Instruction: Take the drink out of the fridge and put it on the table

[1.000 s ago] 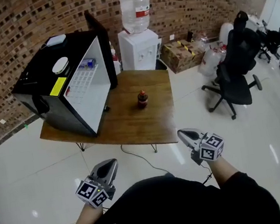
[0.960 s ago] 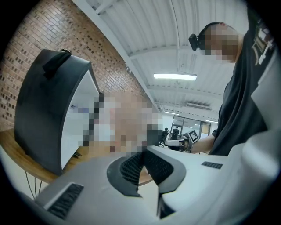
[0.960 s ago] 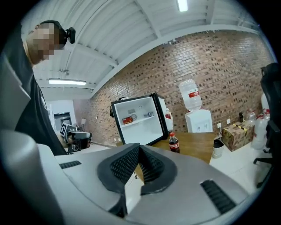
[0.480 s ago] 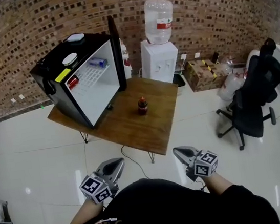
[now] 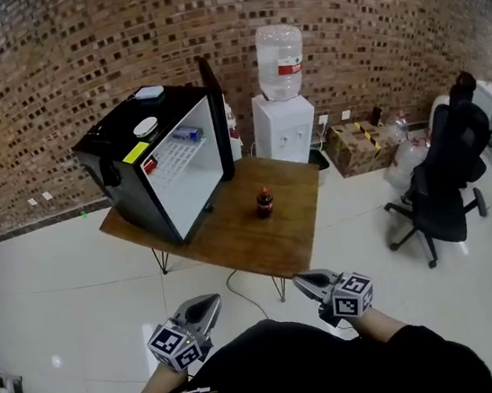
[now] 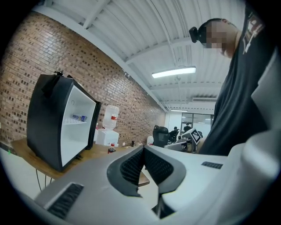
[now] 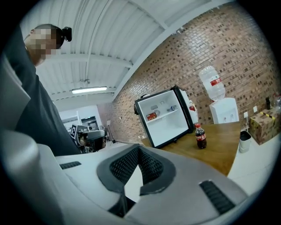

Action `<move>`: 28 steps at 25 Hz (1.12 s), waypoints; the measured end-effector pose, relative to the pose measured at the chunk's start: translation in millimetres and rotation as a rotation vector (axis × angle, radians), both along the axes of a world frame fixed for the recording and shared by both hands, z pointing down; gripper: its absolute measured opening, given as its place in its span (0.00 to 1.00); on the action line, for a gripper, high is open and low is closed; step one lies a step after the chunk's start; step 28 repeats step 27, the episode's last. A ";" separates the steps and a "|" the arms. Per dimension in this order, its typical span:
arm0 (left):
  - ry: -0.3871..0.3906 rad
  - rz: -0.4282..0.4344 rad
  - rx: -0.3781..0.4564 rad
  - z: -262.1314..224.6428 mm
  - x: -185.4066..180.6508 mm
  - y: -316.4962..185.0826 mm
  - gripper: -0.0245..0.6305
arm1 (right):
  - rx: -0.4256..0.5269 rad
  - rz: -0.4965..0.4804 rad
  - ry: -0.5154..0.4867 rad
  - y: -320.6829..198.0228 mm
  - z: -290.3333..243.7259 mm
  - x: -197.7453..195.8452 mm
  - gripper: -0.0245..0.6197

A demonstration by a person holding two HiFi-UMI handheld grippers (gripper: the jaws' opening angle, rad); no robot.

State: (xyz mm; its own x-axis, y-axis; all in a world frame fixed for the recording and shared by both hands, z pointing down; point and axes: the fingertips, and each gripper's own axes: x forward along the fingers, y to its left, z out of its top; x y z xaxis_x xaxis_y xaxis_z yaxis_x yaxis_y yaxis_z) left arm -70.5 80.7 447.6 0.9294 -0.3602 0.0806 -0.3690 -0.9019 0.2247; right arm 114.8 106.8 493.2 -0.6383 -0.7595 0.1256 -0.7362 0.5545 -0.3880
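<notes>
Both claws are held low in front of the person's body, well short of the bench [image 5: 262, 245]. The left claw [image 5: 210, 306] has its ribbed pads pressed together with nothing between them, and the right claw [image 5: 302, 280] is likewise closed tight and empty. The drink [image 5: 265, 203], a dark bottle with a red cap, stands upright on the bench, ahead of both claws and well apart from them, closer to the right claw's line than to the left's. The fridge [image 5: 125, 176] sits ahead and to the left of the left claw, its door [image 5: 215, 114] swung wide and its white inside open toward the bottle. Judging from this, the placing looks done: the bottle is out of the fridge, on the wood, and back from the bench edge nearest the claws. The step in hand seems to be standing clear. Doing that well means keeping both claws shut and close to the body so neither swings toward the bottle, which is tall and narrow and would likely tip at a light knock. If the door is to be closed afterwards, the left claw is the nearer one. It should reach past the bottle's left side, push on the door's flat outer face, and keep away from the drink, which stands near the fridge's open front.
</notes>
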 end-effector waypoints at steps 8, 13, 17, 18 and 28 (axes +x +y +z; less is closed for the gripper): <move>0.023 -0.013 -0.015 -0.9 -17.4 6.6 0.03 | 0.011 -0.029 0.052 3.3 -11.2 -25.2 0.03; 0.033 -0.019 -0.010 -1.1 -18.4 8.3 0.03 | 0.007 -0.021 0.060 9.0 -9.8 -19.1 0.03; 0.029 -0.021 -0.011 -3.9 -15.0 10.8 0.03 | 0.009 -0.014 0.058 12.7 -13.7 -11.1 0.03; 0.028 -0.021 -0.010 -5.0 -14.3 11.9 0.03 | 0.011 -0.014 0.060 13.8 -14.3 -9.8 0.03; 0.027 -0.020 -0.008 -1.2 -17.7 13.4 0.03 | 0.020 -0.012 0.061 13.4 -12.0 -9.8 0.03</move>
